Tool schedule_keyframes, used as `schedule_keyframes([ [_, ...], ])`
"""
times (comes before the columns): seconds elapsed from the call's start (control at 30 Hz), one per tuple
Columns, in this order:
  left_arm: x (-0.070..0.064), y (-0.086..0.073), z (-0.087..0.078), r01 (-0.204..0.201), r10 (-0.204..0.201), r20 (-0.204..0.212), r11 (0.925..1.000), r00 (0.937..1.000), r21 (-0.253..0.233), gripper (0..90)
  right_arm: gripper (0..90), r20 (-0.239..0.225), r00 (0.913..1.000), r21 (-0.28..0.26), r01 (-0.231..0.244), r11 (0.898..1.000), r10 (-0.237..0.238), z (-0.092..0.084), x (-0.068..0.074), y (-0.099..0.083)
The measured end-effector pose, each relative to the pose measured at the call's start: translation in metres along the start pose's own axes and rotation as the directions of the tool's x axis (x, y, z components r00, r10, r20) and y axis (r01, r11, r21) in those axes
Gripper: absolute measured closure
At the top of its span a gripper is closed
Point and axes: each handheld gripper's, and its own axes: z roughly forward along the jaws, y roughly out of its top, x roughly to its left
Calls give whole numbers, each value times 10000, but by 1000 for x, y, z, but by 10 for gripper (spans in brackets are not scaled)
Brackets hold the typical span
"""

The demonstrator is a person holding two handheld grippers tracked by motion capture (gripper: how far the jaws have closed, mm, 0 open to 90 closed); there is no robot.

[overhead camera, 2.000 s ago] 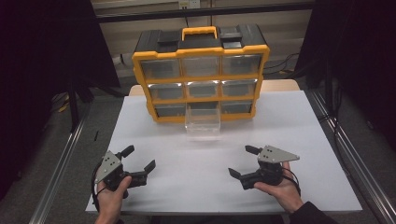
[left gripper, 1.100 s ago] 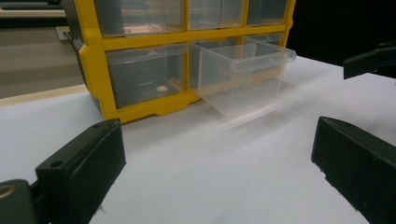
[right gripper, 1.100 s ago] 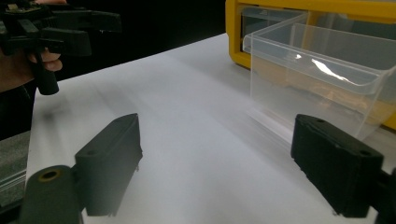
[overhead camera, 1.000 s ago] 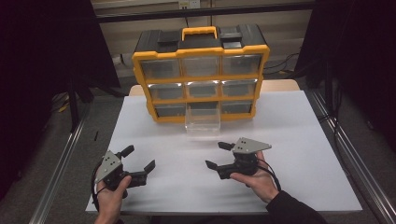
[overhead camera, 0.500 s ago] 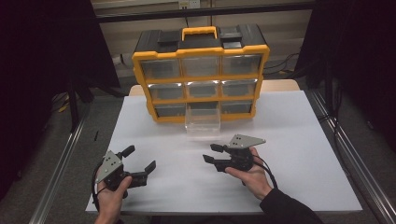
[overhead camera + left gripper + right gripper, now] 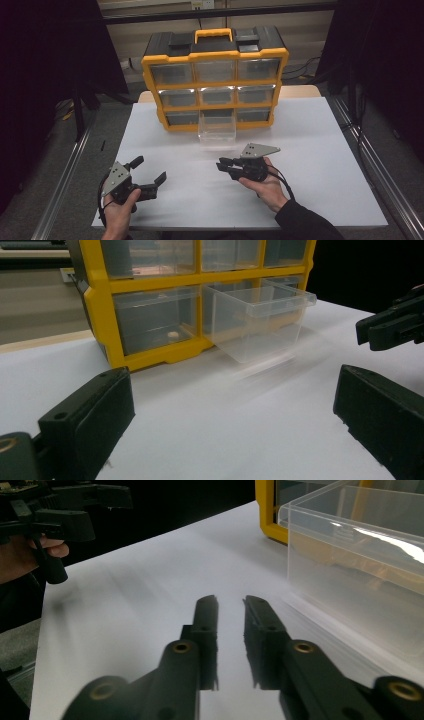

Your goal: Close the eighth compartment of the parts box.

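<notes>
The left gripper view catches a small pale bit (image 6: pixel 173 334) in the yellow organizer's (image 6: pixel 215 80) bottom-left drawer, too small to identify. The clear drawer (image 6: pixel 217 131) juts onto the counter (image 6: pixel 320 150). Left gripper (image 6: pixel 148 174) spread wide; right gripper (image 6: pixel 221 164) nearly clenched, empty.

The high view looks forward and down from above the near edge of the bench (image 6: pixel 320 150), taking in its whole top. The left gripper view sits low near the bench's near-left corner, facing the yellow organizer (image 6: pixel 150 285) at the far edge. The right gripper view skims the surface close beside the pulled-out clear drawer (image 6: pixel 360 545), which all three views share.
</notes>
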Motion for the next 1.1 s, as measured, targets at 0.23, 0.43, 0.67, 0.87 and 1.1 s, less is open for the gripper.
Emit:
schedule_keyframes([
  [0.23,0,0,0,62,-62,17,10000,10000,-12,27,900,-164,9998,4,80,10000,-80,3,-7,10],
  [0.43,-2,0,0,110,-110,73,9999,9999,43,27,900,14,10000,-88,67,9999,-67,7,-15,11],
  [0.67,0,0,0,39,-40,77,10000,10000,57,27,900,309,9993,30,212,9998,-213,18,-25,9],
  [0.87,0,-1,1,18,-19,129,10000,9999,65,27,900,370,9979,99,534,9985,-537,25,-25,16],
  [1.1,-1,-1,0,93,-93,82,10000,9999,14,27,900,479,9961,268,726,9970,-738,33,-30,21],
])
